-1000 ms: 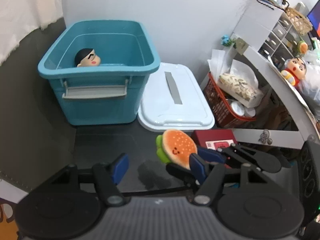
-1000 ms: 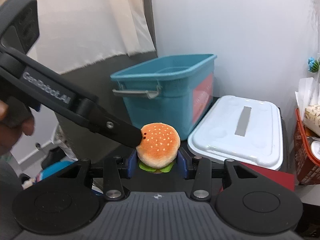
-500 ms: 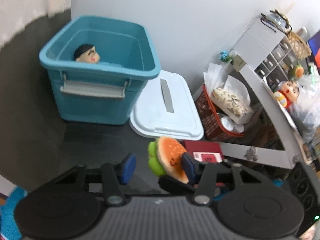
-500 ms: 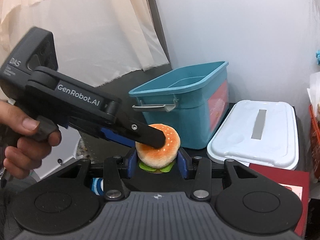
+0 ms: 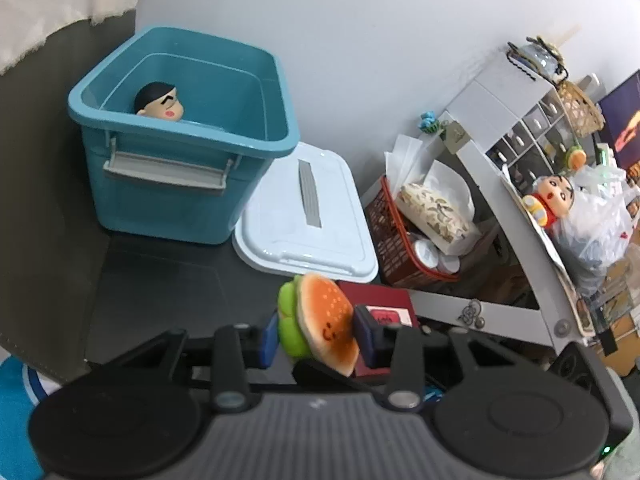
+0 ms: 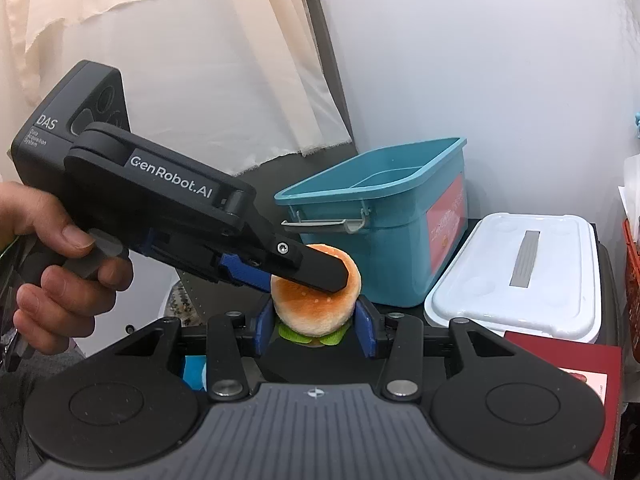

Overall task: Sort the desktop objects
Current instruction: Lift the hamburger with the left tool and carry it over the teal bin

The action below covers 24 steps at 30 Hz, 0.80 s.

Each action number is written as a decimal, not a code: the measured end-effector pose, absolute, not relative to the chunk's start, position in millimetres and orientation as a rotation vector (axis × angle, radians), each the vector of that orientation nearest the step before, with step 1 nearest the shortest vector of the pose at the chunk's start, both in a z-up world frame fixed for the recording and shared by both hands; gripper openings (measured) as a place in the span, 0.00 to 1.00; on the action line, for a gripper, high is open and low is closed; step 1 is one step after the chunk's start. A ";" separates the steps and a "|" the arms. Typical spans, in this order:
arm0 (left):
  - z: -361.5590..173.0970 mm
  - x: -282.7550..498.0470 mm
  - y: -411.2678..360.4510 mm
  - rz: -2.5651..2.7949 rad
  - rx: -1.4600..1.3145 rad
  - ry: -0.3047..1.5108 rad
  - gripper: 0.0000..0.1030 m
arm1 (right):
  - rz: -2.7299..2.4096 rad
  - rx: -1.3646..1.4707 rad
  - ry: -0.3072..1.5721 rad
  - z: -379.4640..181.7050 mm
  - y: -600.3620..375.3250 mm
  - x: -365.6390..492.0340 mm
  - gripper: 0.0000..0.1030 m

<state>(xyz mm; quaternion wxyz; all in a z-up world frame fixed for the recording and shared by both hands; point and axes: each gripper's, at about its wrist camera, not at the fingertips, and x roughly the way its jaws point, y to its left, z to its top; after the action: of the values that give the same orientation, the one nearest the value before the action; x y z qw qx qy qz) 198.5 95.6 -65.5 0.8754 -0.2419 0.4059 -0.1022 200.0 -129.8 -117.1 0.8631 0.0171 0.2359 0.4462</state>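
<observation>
- The burger plush [image 6: 316, 304] sits just in front of the blue bin [image 5: 184, 140], off the desk [image 5: 160, 284], caught by both tools at once.
- The right gripper [image 6: 316, 330] has its fingers clamped on the plush's sides.
- The left gripper [image 5: 316, 334] has its fingers closed in across the bun and lettuce, touching or nearly so.
- This looks like a hand-over. To do it well, one gripper should hold firm before the other lets go, since soft plush squashes and can slip.
- The bin is open and holds a doll head [image 5: 159, 102].
- Its white lid [image 5: 308, 216] lies flat just beside the bin.
- A red basket [image 5: 396, 240] beyond the lid holds a patterned box and small tubs.
</observation>
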 end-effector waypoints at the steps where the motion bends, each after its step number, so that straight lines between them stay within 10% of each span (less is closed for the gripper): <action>1: -64.1 198.6 93.5 -0.214 -0.496 0.845 0.40 | 0.932 0.035 0.492 -116.7 -130.8 199.1 0.46; 24: -37.1 200.0 79.4 -0.199 -0.453 0.774 0.30 | 0.915 0.069 0.441 -102.4 -156.5 188.2 0.57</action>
<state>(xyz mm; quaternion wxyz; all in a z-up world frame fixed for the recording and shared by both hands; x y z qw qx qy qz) 200.0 79.4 -37.1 0.8963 -0.2187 0.3735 -0.0961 188.2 -156.5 -102.3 0.8733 0.0328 0.2111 0.4379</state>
